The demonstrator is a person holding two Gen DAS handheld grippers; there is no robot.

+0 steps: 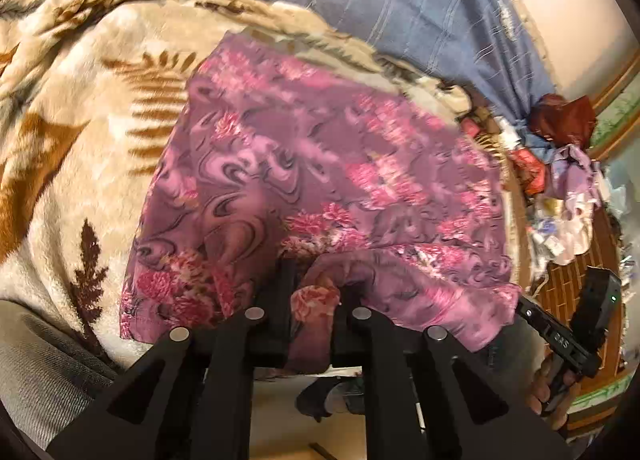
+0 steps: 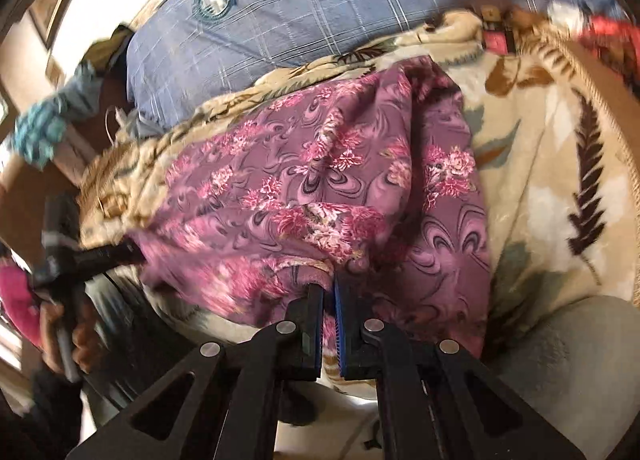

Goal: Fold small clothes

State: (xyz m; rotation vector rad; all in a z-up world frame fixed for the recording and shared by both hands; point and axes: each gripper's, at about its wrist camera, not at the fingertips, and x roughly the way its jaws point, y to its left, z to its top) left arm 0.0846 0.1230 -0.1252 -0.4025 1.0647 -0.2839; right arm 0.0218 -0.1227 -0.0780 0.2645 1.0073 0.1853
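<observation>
Left wrist view first: the left hand-held gripper (image 1: 316,300) has a bunch of the purple floral garment (image 1: 320,179) clenched between its fingers at the near hem, cloth bulging out of the gap. Over on the far right of that view, the other tool pokes out from under the fabric's corner.

Right wrist view now: the right hand-held gripper (image 2: 330,296) is pinched almost closed on the near edge of the same purple floral garment (image 2: 320,187), a thin layer of cloth caught between the blue-lined pads. So both ends of the near hem are gripped.

The garment lies spread across the beige fern-print blanket (image 1: 80,147) on the bed, with a blue checked pillow (image 2: 312,7) behind it. One side is bunched into a ridge running away from the camera, and a loose flap sits across the middle, so it looks rumpled, not squared.

My read: early going. No neat fold is visible yet; the piece appears gripped for a first fold, probably carrying the near edge toward the far one. A heap of other clothes (image 1: 560,179) waits off the bed's edge, so plenty seems left.
</observation>
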